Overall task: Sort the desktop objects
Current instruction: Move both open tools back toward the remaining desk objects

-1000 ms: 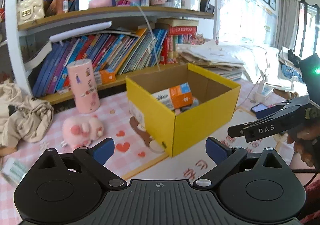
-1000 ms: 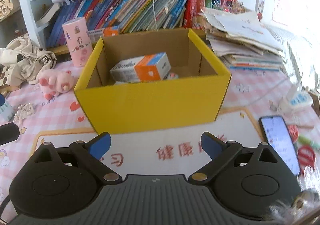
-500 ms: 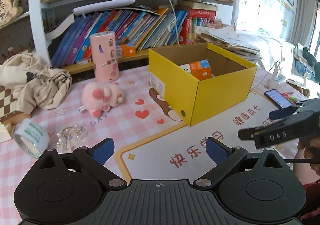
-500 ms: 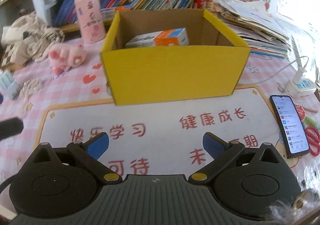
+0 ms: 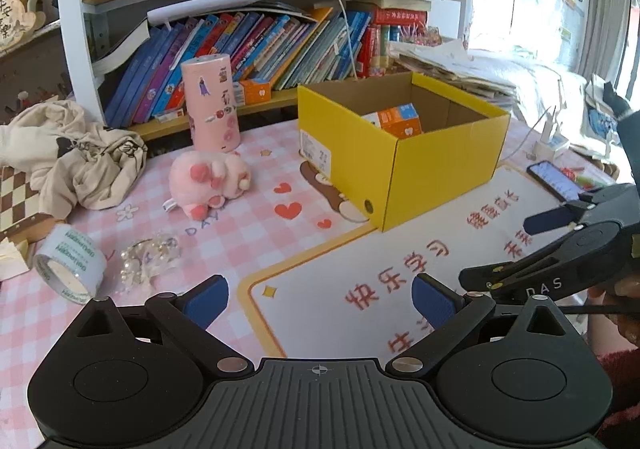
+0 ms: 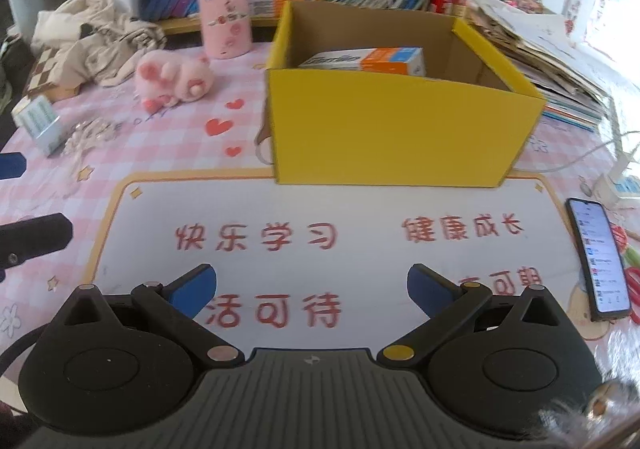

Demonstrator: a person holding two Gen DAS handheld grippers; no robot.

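The yellow cardboard box (image 6: 400, 133) holds an orange-and-white carton (image 6: 374, 59); in front of it, the left gripper (image 5: 320, 299) and right gripper (image 6: 311, 287) both gape wide, empty, the right's jaws having just been opening.

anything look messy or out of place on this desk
Yes. A crumpled beige cloth is heaped at the desk's left edge, the pink plush toy lies tipped on its side, and a tape roll and a tangle of beads lie loose, outside the yellow box.

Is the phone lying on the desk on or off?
On. The phone lies face up on the desk mat, its screen lit with rows of content.
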